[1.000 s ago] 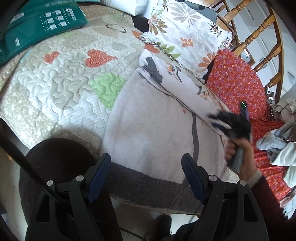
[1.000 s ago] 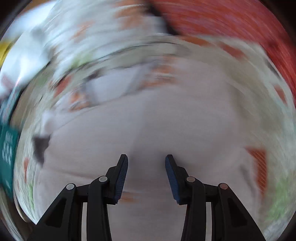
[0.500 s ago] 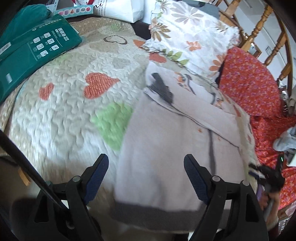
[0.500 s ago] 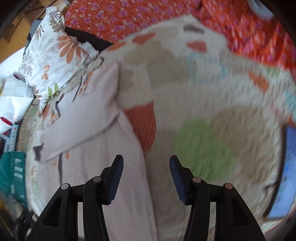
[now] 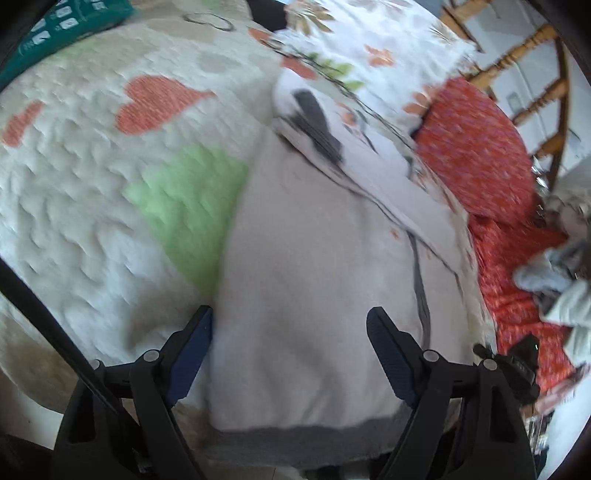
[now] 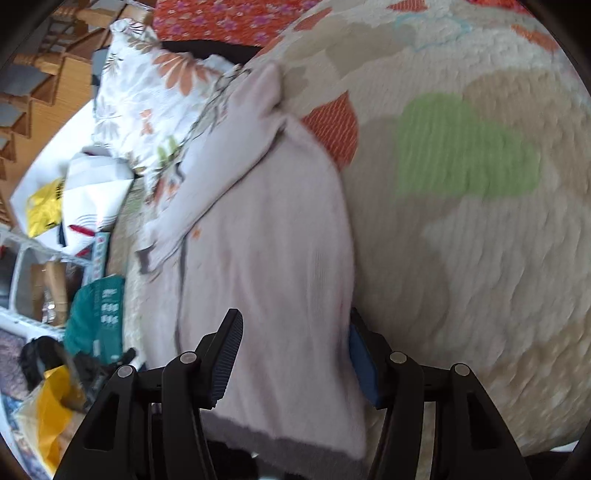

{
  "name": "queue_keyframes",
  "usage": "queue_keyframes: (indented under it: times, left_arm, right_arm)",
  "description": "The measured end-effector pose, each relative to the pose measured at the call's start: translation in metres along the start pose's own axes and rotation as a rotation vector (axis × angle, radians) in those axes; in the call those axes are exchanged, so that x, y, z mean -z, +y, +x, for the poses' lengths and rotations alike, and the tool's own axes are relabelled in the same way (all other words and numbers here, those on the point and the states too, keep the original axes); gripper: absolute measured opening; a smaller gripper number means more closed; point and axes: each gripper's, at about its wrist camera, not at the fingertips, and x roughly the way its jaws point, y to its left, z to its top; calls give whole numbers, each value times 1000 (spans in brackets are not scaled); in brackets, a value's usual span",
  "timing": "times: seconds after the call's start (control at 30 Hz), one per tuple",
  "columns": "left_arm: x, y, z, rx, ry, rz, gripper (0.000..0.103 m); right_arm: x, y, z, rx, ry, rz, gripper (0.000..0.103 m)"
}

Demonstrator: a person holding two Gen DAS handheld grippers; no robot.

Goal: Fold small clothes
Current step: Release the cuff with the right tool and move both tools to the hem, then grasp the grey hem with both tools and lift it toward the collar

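Observation:
A pale pink-grey small sweater (image 5: 317, 266) with a dark grey hem lies flat on the quilt, one sleeve folded across its far end. It also shows in the right wrist view (image 6: 266, 251). My left gripper (image 5: 290, 354) is open, its fingers on either side of the hem end, left finger at the sweater's left edge. My right gripper (image 6: 295, 354) is open over the sweater's hem corner, its right finger partly hidden under the cloth's edge. The right gripper shows at the sweater's right edge in the left wrist view (image 5: 513, 362).
The heart-patterned quilt (image 5: 110, 184) covers the bed. A floral pillow (image 5: 373, 48) and red flowered cloth (image 5: 476, 155) lie beyond the sweater, with a pile of clothes (image 5: 554, 280) at right. A green package (image 5: 66, 22) sits far left. Wooden chair (image 5: 535, 44) behind.
Both grippers have moved down onto the sweater's hem end. The right gripper swung from over the bare quilt to the sweater's hem corner. The left came closer to the cloth.

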Motion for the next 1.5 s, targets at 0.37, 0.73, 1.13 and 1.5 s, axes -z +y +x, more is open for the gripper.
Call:
queue_keyframes:
  times: [0.37,0.73,1.13,1.5]
  left_arm:
    - [40,8,5,194,105,-119,61]
    - [65,-1,13,107,139,-80,52]
    - [74,4,19,83,150,-139,49]
    - [52,13,-11,3,77,-150,6]
  right_arm:
    - [34,-19,10,-237,60,143,61]
    - [53,-9,18,-235,112,87,61]
    - [93,5,18,-123,88,-6,60]
    - [93,36,10,50,43,-185,7]
